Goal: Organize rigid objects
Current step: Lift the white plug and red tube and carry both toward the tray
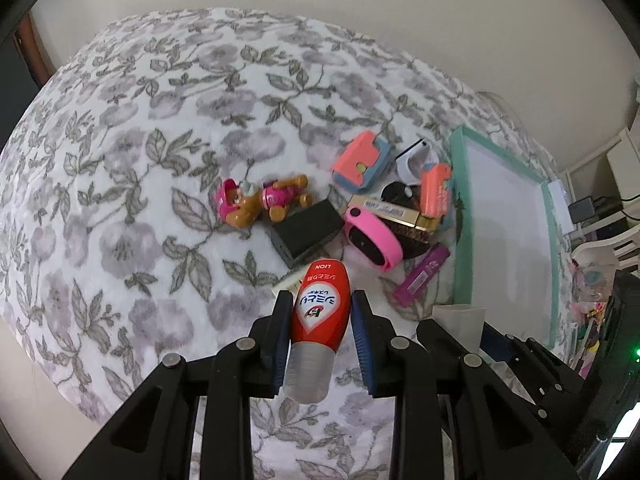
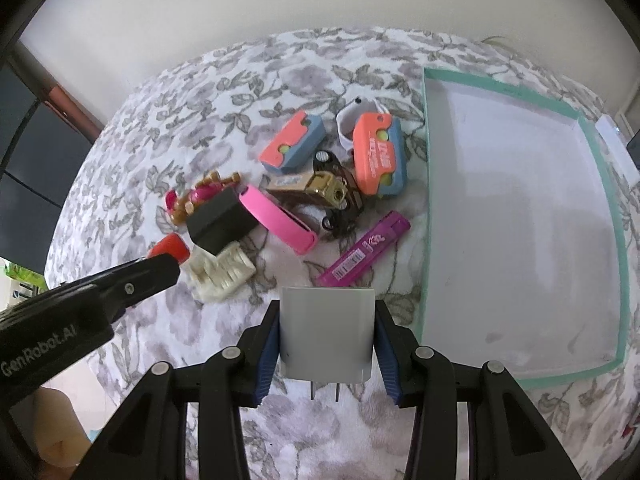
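Here, red bottle point(image 1: 320, 312) between left gripper point(image 1: 321, 300) pads

Floral blanket point(image 2: 224, 92) covers the work surface: grey-purple flowers and grey leaves on white. Plain off-white wall point(image 2: 240, 8) behind it. Dark window point(image 2: 24, 136) with a reddish-brown frame at the left edge. White shelving point(image 1: 616, 184) holding small dark devices and cables at far right; contents blurred.

Glossy plastic red bottle point(image 1: 320, 312), smooth matt white charger point(image 2: 327, 334), seemingly plush floral blanket point(image 1: 132, 184).
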